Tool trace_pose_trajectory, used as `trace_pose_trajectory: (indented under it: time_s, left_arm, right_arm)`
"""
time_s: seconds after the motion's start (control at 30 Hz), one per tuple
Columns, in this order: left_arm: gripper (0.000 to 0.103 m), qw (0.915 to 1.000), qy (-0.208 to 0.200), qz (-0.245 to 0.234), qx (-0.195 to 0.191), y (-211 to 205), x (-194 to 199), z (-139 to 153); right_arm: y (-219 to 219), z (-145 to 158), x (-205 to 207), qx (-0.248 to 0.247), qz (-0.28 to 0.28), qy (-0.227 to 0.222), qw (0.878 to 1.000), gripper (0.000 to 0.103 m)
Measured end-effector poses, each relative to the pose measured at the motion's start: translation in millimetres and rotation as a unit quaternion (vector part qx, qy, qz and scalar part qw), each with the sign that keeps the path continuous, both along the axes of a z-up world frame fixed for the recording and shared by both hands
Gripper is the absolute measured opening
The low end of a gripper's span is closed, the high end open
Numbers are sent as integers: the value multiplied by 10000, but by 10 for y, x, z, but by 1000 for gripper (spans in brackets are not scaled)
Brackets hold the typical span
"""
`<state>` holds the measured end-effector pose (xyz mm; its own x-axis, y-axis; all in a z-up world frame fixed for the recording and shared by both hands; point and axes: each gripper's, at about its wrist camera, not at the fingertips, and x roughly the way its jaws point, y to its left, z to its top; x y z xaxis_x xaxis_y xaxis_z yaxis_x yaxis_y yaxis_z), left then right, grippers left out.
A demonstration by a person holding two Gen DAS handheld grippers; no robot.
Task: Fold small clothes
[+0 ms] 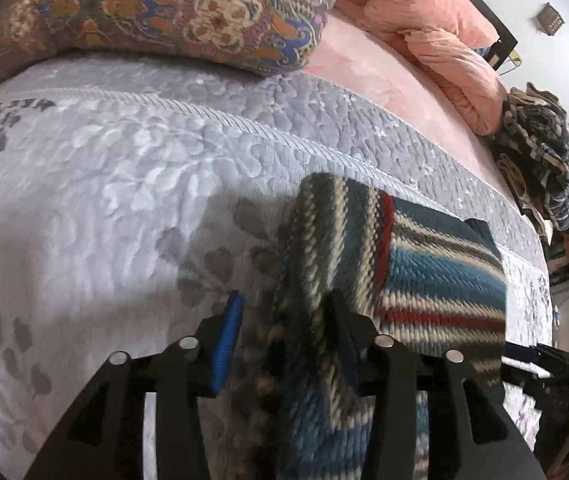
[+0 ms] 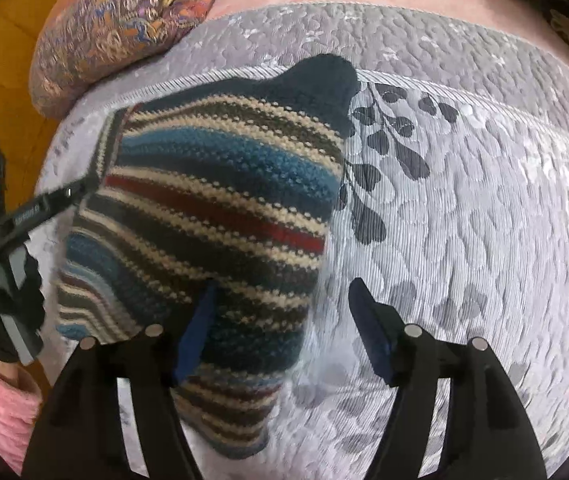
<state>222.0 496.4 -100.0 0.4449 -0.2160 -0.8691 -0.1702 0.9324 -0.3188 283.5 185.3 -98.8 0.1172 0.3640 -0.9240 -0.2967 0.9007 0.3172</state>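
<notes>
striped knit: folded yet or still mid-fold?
Mid-fold. The left gripper holds one bunched edge of the striped knit; the rest lies on the bedspread.

Striped knit garment (image 2: 212,216): horizontal bands of teal blue, cream, dark grey-brown and red, with a solid navy end at the upper centre of the right wrist view. Bedspread (image 1: 84,184): pale lilac-grey, embossed with small leaf shapes and printed with dark grey leaf sprigs. Sheet (image 1: 364,76), upper right of the left wrist view: plain pink. Quilt (image 1: 164,12), upper left: purple ground with orange, blue and cream paisley and flower motifs. Bundled cloth (image 1: 444,36): salmon pink. Gripper bodies: black, with blue pads (image 1: 226,344). Sleeve (image 2: 4,412), lower left of the right wrist view: pink; glove (image 2: 16,312) above it: black.
</notes>
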Motion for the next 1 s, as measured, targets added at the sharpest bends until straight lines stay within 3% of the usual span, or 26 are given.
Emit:
trace_pose_trajectory:
  time_s: [0.23, 0.4, 0.6, 0.83, 0.93, 1.0]
  left_arm:
    - [71, 9981, -195, -475, -353, 76, -559, 302]
    - [73, 9980, -53, -508, -371, 90, -603, 168]
    - [73, 9955, 44, -560, -757, 110, -481, -91]
    - [73, 9899, 379, -971, -963, -97, -187, -357]
    - [84, 9886, 469, -1102, -908, -186, -82, -426]
    - [87, 9862, 538, -1120, -1095, -165, -34, -483]
  right_arm:
    - [-279, 246, -256, 707, 21, 111, 9974, 68]
    - [-332, 125, -278, 750, -87, 307, 9967, 68]
    - [-262, -44, -149, 1073, -210, 605, 9922, 72]
    - [93, -83, -7, 442, 86, 399, 9982, 89]
    - [211, -156, 36, 221, 162, 431, 9987, 93]
    - [253, -238, 63, 112, 146, 465, 9987, 97]
